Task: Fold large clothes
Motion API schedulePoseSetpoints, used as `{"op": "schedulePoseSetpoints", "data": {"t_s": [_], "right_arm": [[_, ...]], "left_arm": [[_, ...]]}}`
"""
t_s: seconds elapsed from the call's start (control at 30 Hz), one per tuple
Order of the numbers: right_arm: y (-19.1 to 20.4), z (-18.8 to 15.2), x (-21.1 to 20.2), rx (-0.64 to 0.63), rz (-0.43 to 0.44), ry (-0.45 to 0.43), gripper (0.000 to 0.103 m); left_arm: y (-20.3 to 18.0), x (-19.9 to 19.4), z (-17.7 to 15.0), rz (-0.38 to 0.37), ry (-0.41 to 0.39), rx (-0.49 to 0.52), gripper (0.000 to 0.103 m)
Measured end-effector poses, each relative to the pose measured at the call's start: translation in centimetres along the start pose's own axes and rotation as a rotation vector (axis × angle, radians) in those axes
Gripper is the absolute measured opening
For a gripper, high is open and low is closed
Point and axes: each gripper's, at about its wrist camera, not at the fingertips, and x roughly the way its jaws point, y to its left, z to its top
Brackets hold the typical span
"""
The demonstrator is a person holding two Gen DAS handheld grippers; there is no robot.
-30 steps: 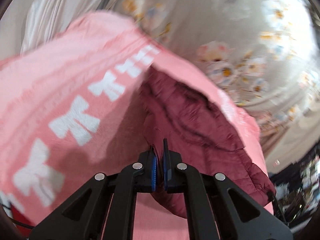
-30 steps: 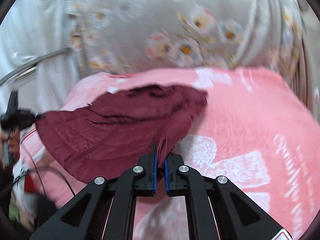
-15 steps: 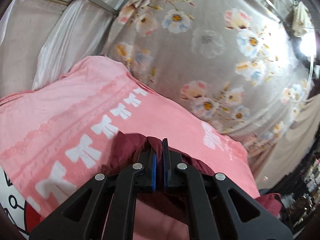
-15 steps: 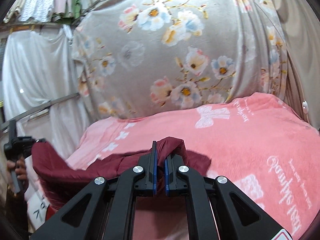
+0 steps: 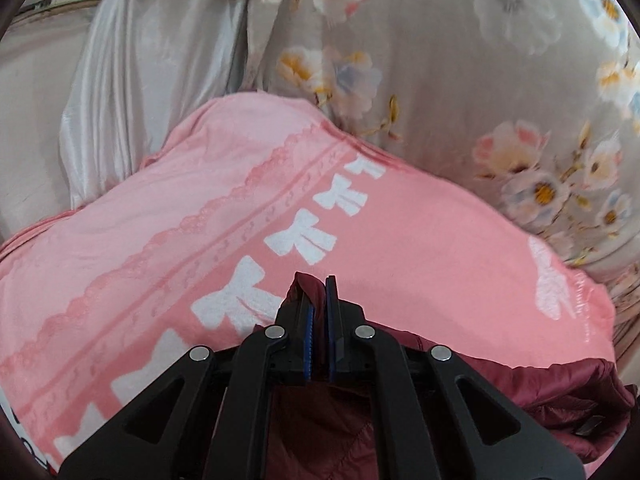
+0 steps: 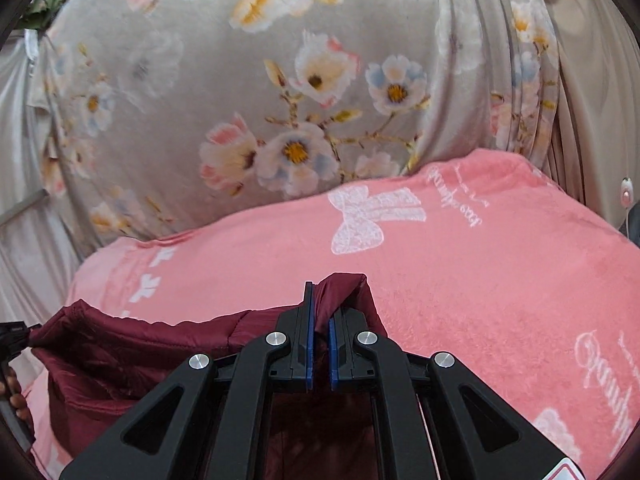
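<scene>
Left wrist view, bottom centre: left gripper [image 5: 319,285] was clamped on a fold of the maroon jacket [image 5: 520,392]; fabric poked up btwn the blue pads [image 5: 309,332], the rest hung below and trailed to lower right of frame. Right wrist view, bottom centre: right gripper [image 6: 318,292] was likewise pinched tight on the jacket [image 6: 132,352], cloth bunched over its right finger and sagging to lower left, where the edge ran to the other gripper's black tip [image 6: 12,334] w/ a hand [image 6: 14,394] at frame edge. Mid-frame, both views: pink blanket [image 5: 420,240] w/ white bows [image 6: 368,216] lay under the jacket. Top: grey floral curtain [image 6: 248,92] hung behind; silvery drape [image 5: 160,80] at upper left.
</scene>
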Motion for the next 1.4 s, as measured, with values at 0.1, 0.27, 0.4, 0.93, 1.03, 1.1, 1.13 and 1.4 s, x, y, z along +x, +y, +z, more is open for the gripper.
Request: {"op": "schedulePoseSetpoints", "data": {"t_s": [0.1,0.27,0.4,0.93,1.03,1.1,1.13,1.4], "right_arm": [[0.1,-0.5,3.4,0.005,-0.033,0.048,0.004],[0.0,-1.9,7.9,0.007,-0.088,0.128,0.004],[-0.6,-3.3,10.6,0.008,-0.123,0.181,0.005],[-2.7,-2.6,7.0,0.138,-0.109,0.054,0.039],[-1.1,-1.4,3.2,0.103,-0.078,-0.051,0.042],[1.0,-1.1,1.9,0.049,-0.047,-0.066,0.037],[2.4,-1.1,1.7,0.011,-0.027,-0.052,0.029],[14.9,-5.1,6.7,-0.264,0.089,0.188,0.004]], "left_arm": [[-1.0,3.5,-0.3,0.038,0.042,0.022,0.004],[-2.3,8.6,-1.5,0.105,0.111,0.062,0.004],[-2.8,11.6,-2.9,0.144,0.147,0.088,0.005],[-0.3,9.7,-2.0,0.096,0.066,0.025,0.055],[0.1,4.9,-0.1,0.109,-0.09,0.03,0.072],[-0.7,2.4,1.0,0.08,-0.113,0.058,0.071],[-1.3,1.8,1.2,0.057,-0.111,0.069,0.067],[-12.0,3.5,-4.6,-0.069,0.03,0.3,0.054]]}}
